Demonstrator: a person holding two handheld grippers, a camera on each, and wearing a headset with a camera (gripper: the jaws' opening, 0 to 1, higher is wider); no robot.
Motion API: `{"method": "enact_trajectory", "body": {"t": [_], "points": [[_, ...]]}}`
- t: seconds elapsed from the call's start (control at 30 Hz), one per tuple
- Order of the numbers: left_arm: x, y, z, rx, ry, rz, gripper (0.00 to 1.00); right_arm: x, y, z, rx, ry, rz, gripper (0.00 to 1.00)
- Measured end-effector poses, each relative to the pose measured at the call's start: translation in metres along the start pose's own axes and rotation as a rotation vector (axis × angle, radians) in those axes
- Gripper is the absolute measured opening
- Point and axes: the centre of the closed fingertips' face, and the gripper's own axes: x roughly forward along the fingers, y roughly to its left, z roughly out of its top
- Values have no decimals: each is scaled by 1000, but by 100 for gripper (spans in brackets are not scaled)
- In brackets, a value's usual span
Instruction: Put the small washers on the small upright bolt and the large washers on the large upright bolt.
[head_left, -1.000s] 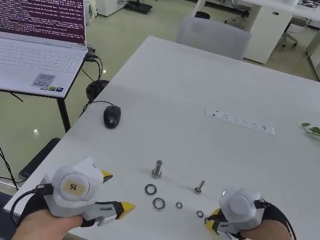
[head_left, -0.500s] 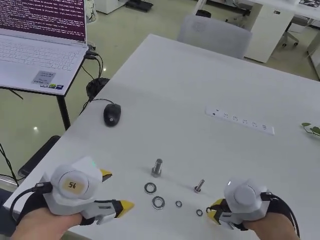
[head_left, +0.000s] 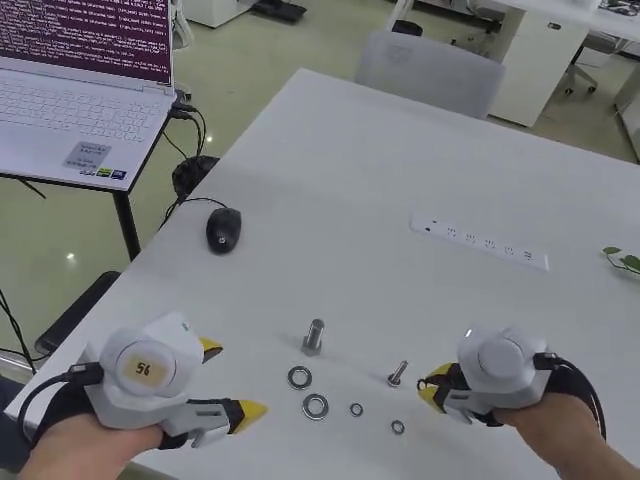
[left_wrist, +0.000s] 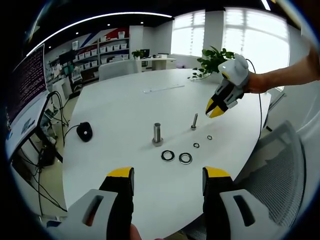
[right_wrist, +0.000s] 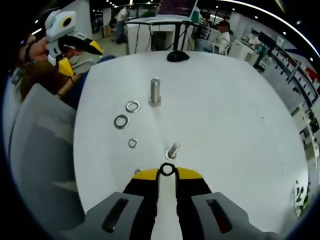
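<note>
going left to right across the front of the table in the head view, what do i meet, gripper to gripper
left gripper → large bolt → small washer → small bolt → right gripper

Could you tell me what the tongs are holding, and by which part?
Right tongs pinch a small washer by its rim; left tongs hold nothing.

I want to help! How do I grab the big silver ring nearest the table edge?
Probably pinch the large flat silver metal washer across its outer rim, coming straight down from above: it lies flat and thin, leaving nothing to catch sideways.
</note>
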Motion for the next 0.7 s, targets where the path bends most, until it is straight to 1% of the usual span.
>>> {"method": "enact_trajectory", "body": {"t": [0.17, 0.3, 0.57, 0.7], "points": [[0, 0, 1, 0, 0, 0, 54, -2, -6, 9, -20, -5, 0, 13], [0, 0, -1, -2, 1, -1, 54, 0, -6, 10, -74, 12, 27, 13], [-1, 2, -2, -9, 1, 4, 54, 0, -14, 19, -114, 22, 56, 13], [0, 3, -2, -12, -1, 4, 54, 0, -17, 26, -138, 27, 70, 13]]}}
